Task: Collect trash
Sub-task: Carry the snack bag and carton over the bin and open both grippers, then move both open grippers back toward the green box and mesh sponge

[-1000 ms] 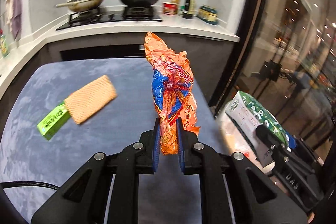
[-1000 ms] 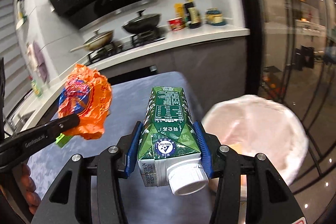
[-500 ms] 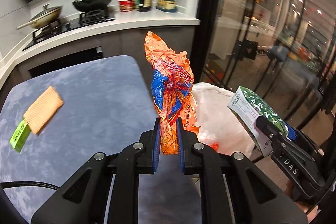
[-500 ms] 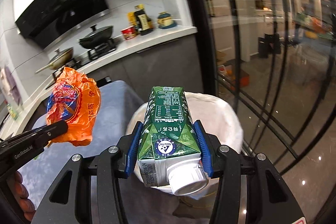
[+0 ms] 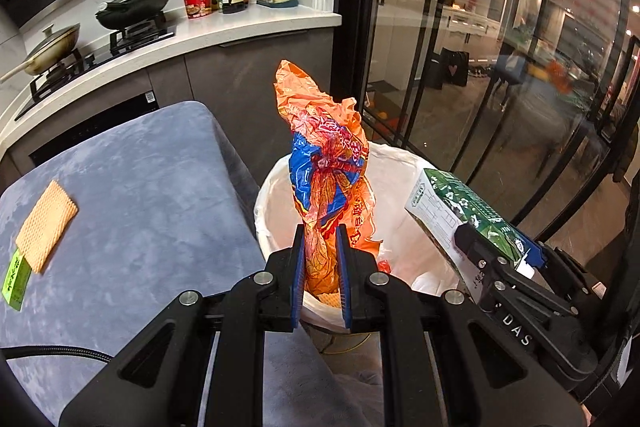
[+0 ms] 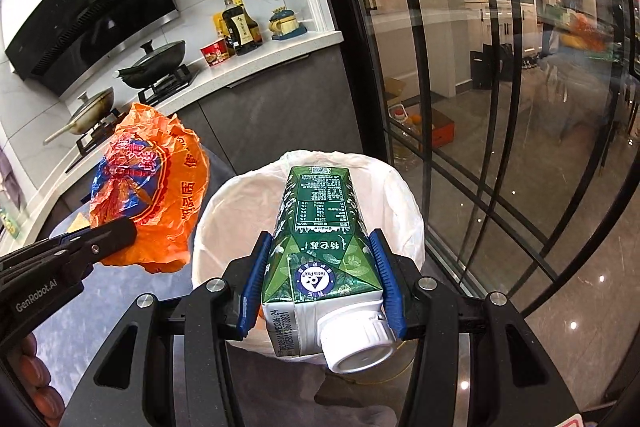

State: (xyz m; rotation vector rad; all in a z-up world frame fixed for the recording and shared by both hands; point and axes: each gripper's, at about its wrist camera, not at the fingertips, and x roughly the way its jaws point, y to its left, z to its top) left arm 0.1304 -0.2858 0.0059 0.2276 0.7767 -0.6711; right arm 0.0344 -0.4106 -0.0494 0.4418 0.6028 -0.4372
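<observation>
Kitchen: wrapper (image 5: 328, 163), carton (image 6: 320, 227) over bin (image 6: 404, 195)

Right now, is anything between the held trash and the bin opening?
Nothing visible. The green carton and orange wrapper hang over the white-lined bin, whose mouth is uncovered; some trash already lies inside.

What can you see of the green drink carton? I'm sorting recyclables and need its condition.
The green paperboard drink carton has a gabled end with a white screw cap still on, a printed nutrition table and a round blue-and-white logo. It looks intact, neither crushed nor flattened. It lies lengthwise, cap end toward the camera, clamped on both sides by the blue pads of the right hand-held gripper. It hangs above the white-lined waste bin, touching nothing else.
</observation>
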